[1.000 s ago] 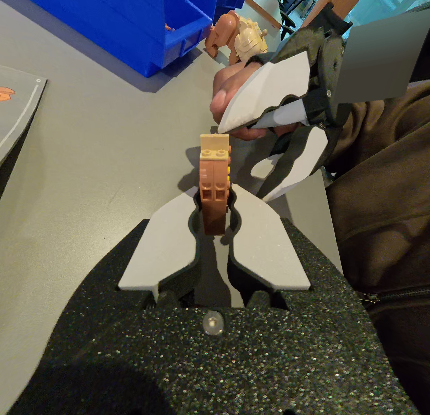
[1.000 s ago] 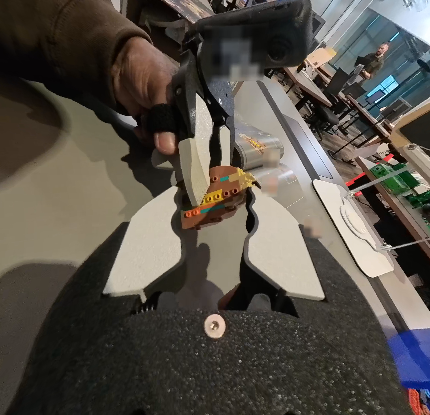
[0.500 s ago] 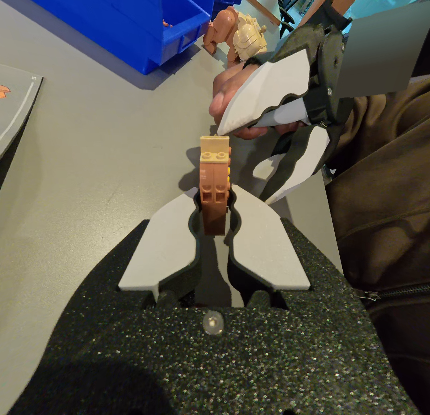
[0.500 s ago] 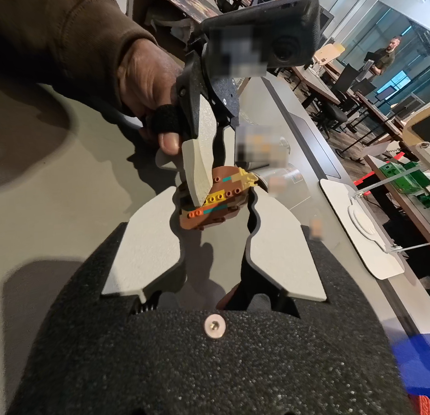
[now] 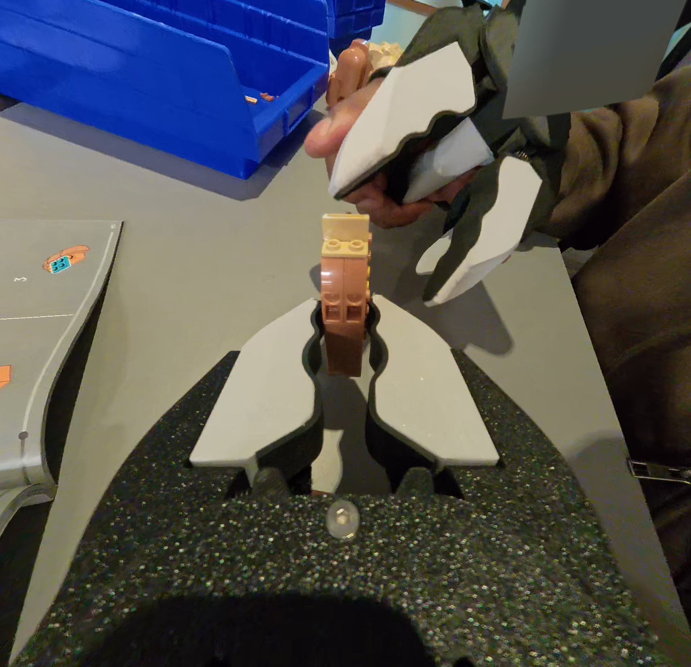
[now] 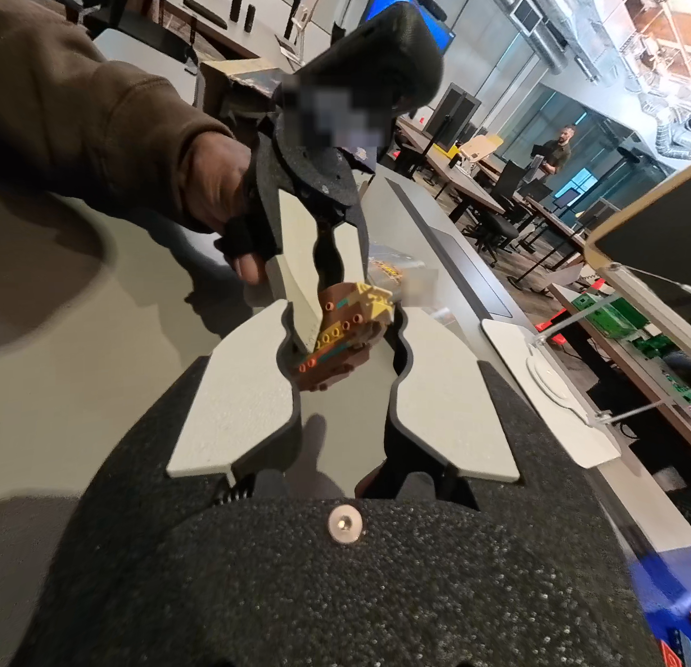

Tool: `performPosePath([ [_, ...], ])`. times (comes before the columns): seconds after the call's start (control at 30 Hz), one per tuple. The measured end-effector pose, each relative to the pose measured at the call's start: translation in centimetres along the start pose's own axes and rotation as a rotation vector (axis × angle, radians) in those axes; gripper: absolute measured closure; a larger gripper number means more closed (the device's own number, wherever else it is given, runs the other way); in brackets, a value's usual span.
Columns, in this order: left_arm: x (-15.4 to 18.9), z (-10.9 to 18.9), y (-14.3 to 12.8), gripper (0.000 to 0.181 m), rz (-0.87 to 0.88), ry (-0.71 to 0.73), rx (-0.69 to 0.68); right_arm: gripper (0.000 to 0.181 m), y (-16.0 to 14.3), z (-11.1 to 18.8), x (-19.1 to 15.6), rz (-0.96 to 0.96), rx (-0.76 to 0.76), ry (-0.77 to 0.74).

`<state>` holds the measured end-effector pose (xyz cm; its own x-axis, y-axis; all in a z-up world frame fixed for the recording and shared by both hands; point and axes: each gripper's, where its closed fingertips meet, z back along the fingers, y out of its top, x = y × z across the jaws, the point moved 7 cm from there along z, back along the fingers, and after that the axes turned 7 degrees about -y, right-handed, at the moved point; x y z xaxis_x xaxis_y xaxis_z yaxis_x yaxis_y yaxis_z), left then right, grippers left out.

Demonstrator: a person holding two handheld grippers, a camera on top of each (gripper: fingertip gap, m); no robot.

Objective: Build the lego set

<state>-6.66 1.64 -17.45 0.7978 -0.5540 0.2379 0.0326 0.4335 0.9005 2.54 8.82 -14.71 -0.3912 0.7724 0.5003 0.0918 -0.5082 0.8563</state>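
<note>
My left gripper (image 5: 344, 307) is shut on a brown lego assembly (image 5: 344, 312) with a tan brick on top, and holds it upright above the grey table (image 5: 187, 275). In the right wrist view the same assembly (image 6: 347, 335) shows brown, yellow and teal studs. There it sits in the gap between the fingers of my right gripper (image 6: 342, 312), which is open. The left gripper's fingers (image 6: 299, 294) come down on it from above. In the left wrist view the right gripper (image 5: 381, 245) is open, just behind and to the right of the assembly, held by a hand.
Blue bins (image 5: 149, 69) stand at the back left, one with small loose pieces. An instruction booklet (image 5: 45, 312) lies at the left. A brown and tan lego figure (image 5: 351, 69) stands behind the hand. A white pad (image 6: 542, 387) lies at the table's right edge. Left tips to right tips: about 4 centimetres.
The left gripper's view has shifted, so the bins and booklet show lower and more fully. The right gripper stays open around the assembly. The left grip has not changed.
</note>
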Motion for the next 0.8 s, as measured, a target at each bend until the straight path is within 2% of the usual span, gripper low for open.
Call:
performPosePath([
  [0.1,0.05,-0.12,-0.1,0.16,-0.01,0.005,-0.015,0.13,-0.17,-0.23,-0.42,0.033,-0.02,0.001],
  [0.3,0.03,-0.14,-0.24,0.16,-0.034,0.017,-0.034,0.132,-0.41,-0.19,-0.35,-0.019,-0.023,0.018],
  [0.8,-0.09,0.12,-0.2,0.16,-0.027,0.02,-0.029,0.126,-0.56,-0.43,-0.66,-0.043,-0.015,0.012],
])
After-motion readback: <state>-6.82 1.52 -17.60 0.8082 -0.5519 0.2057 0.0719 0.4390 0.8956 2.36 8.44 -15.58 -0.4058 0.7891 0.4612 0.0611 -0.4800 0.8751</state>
